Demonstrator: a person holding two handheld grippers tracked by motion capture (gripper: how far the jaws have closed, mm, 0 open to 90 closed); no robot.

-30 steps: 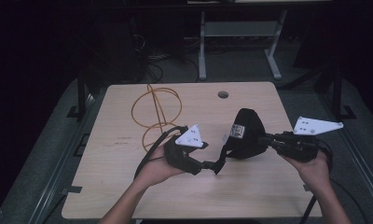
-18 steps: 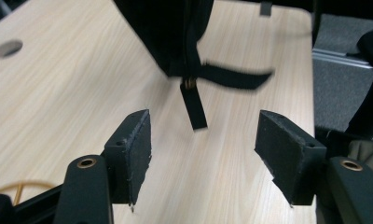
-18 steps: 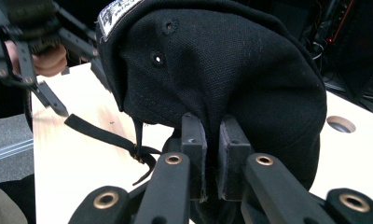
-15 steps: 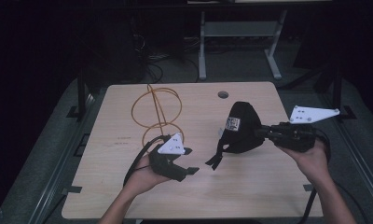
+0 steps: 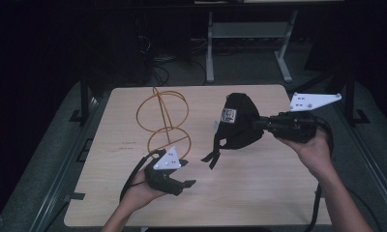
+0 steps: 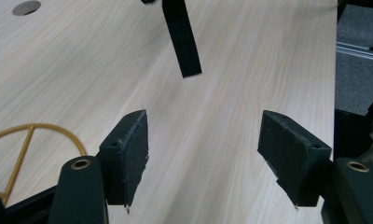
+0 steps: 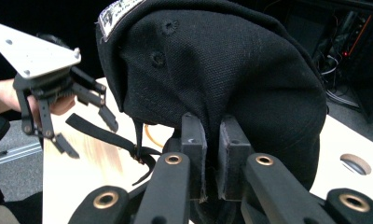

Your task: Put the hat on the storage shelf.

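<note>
On the wooden table (image 5: 259, 193) an orange wire frame (image 5: 162, 118) of looped rings stands toward ten o'clock of the tabletop's middle, and a round cable hole (image 6: 26, 7) is cut in the board near its far edge. Nothing lies between the two grippers but bare wood.

The left gripper (image 6: 203, 156), held low at about seven o'clock on the table just beside the wire frame's foot, has its jaws standing wide with only tabletop between them; they have just been opening further. A loose black strap (image 6: 182, 39) dangles into its view from twelve o'clock, clear of both pads.

The right gripper (image 7: 211, 163) sits at about three o'clock, lifted off the board, its jaws pinched narrow on the fabric of a black cap (image 5: 240, 121). The cap hangs in the air above the table's middle right, crown side showing stitched eyelets and coarse weave, a white label (image 5: 229, 115) on its rim, and its adjuster strap trailing down toward the wood at about six o'clock of the cap.
</note>
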